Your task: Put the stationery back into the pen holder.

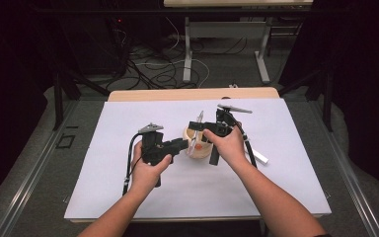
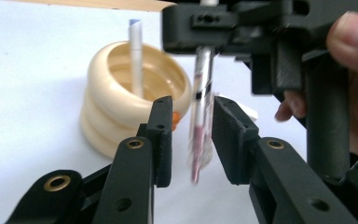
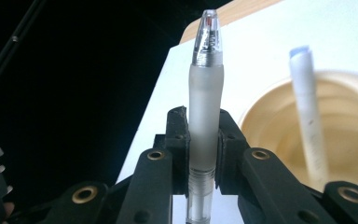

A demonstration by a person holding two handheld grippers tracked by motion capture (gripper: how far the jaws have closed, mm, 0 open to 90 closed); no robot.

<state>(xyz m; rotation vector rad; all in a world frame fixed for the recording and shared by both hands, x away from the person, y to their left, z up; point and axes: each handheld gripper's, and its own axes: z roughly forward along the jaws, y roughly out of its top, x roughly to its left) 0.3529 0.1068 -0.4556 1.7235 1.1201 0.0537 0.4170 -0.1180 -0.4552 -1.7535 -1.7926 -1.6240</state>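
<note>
White table sheet [image 1: 128,192], cream ridged cup [image 1: 197,148] at centre. Right gripper [image 3: 202,140] clamped on clear pen [image 3: 204,116] at the cup's 12 o'clock, long axis upright. Left gripper [image 2: 192,140] open, jaws either side of the pen. Step: handover or cap-pull, I judge; next, close left squarely.

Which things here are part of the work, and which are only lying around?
Part of the work:
- clear pen, clamped in the right gripper
- cream holder with a white pen inside
- left gripper, open around the clear pen

Lying around:
- white marker on the table
</note>
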